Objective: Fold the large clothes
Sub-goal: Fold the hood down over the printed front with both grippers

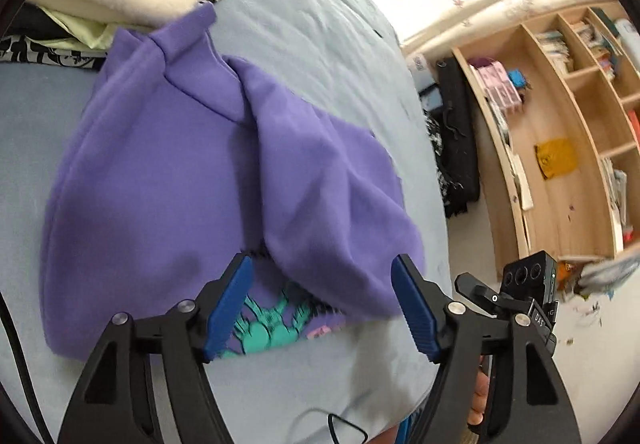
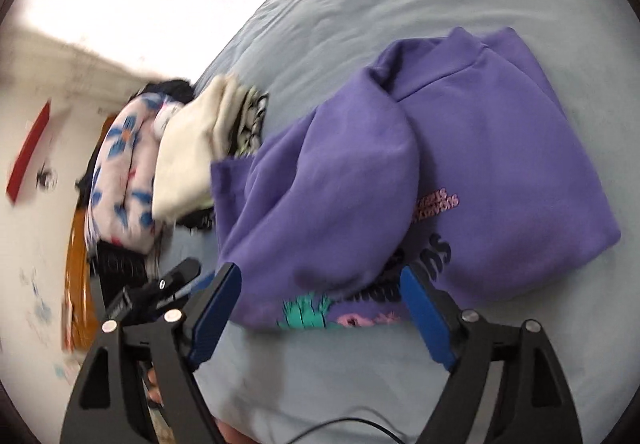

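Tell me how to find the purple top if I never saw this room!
Look at the big bed with the pale blue sheet. In its middle lies the purple sweatshirt, sleeves folded over its front, just ahead of both open grippers. It is the only purple thing, with a teal cartoon print near its hem, unlike the cream and patterned clothes piled beside it.

free: bare bedsheet before sweatshirt | blocked: clothes pile beside its sleeve

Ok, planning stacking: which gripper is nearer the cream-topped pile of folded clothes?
Left. The left gripper hovers on the pile's side of the purple sweatshirt, the right gripper opposite.
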`<state>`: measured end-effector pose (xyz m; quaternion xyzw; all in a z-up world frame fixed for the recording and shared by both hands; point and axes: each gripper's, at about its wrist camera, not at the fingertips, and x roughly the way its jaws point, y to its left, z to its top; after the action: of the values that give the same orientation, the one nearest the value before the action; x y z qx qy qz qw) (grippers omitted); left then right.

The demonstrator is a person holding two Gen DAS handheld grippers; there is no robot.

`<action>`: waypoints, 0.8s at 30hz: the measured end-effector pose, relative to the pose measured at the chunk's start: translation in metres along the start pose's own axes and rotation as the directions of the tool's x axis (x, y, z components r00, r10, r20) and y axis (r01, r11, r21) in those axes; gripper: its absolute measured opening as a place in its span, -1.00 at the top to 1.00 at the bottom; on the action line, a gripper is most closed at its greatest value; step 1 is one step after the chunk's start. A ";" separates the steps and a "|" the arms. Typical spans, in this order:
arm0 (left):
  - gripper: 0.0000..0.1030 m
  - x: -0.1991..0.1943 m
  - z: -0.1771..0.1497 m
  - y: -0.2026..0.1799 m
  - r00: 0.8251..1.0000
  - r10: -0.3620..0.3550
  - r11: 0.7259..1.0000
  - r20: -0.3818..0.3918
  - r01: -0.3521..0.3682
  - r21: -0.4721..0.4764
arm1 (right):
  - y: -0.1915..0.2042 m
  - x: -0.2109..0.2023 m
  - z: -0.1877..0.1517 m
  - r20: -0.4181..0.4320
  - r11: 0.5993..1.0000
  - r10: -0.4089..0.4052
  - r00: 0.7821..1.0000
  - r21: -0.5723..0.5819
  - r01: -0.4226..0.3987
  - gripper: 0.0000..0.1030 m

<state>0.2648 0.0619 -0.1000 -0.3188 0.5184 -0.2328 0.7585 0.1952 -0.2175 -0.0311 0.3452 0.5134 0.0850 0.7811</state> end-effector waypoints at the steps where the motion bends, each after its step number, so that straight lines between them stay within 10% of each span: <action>1: -0.39 0.003 0.005 0.001 1.000 0.007 1.000 -0.003 -0.007 -0.004 | 0.001 0.003 0.004 -0.006 1.000 -0.009 1.000 0.007 0.009 -0.60; 8: -0.39 0.051 0.032 0.021 0.995 0.073 0.996 -0.061 -0.077 -0.052 | 0.025 0.041 0.033 -0.064 0.987 -0.160 0.985 -0.036 0.158 -0.60; 16: -0.34 0.102 0.030 0.025 0.992 0.006 0.998 -0.124 -0.013 -0.057 | 0.038 0.077 0.037 -0.111 0.909 -0.382 0.918 -0.225 0.351 -0.60; 20: 0.55 0.115 0.024 0.011 0.993 0.001 1.000 -0.120 0.000 0.008 | 0.020 0.078 0.029 -0.130 0.891 -0.397 0.909 -0.291 0.348 -0.08; 24: 0.84 0.110 0.014 -0.004 0.994 0.076 0.993 -0.083 -0.068 0.091 | -0.005 0.071 0.019 -0.158 0.903 -0.371 0.915 -0.291 0.316 0.48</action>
<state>0.3170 -0.0121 -0.1633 -0.2557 0.5510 -0.2415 0.7568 0.2435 -0.1952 -0.0826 0.1328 0.6301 0.0473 0.7636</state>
